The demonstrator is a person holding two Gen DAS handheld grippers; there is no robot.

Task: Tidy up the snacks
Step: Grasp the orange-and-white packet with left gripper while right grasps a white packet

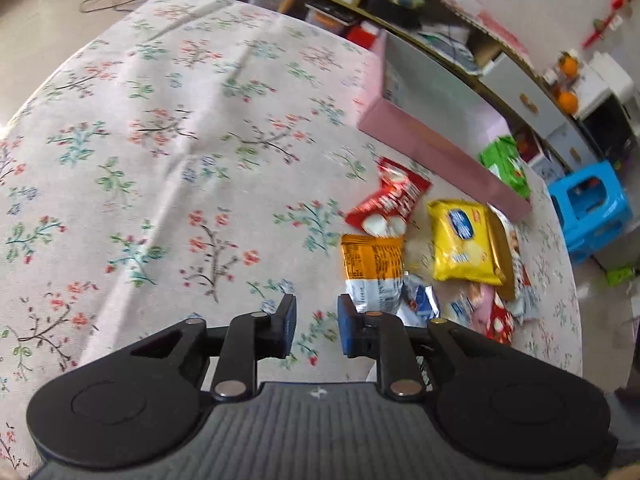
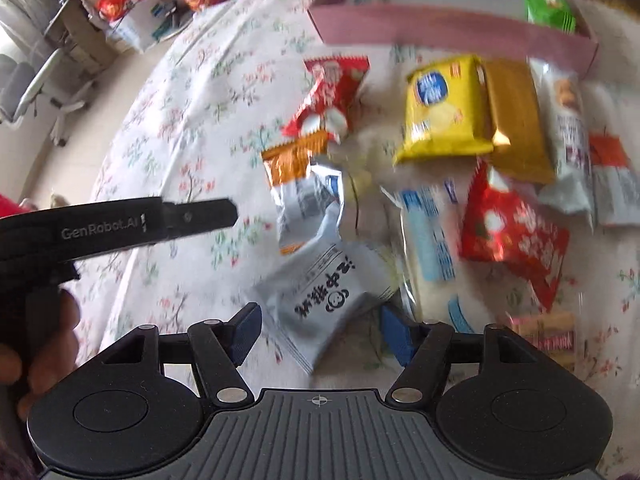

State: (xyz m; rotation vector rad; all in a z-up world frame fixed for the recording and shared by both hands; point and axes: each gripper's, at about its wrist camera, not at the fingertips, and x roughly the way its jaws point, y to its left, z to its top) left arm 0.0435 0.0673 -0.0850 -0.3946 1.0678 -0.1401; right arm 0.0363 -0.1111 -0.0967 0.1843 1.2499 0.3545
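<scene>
Picking is the step in hand: the right gripper point(image 2: 318, 334), jaws spread and empty, hangs over a grey-white snack packet point(image 2: 326, 304) lying between its fingertips and just ahead. Next it should descend and pinch, then carry to the pink box point(image 2: 440, 26) far ahead. The left gripper point(image 1: 316, 330), narrowly parted, holds nothing.

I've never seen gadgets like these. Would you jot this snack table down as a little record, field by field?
surface: table with a flowered cloth
container: pink box, open, a green packet inside it
loose snacks: yellow packet, red packet, orange and silver packet, among others, in a pile beside the box
left gripper: empty, a small gap between its jaws, over the cloth next to the pile
right gripper: open, a grey packet between its jaws, not pinched
sharpness: right view blurred
</scene>
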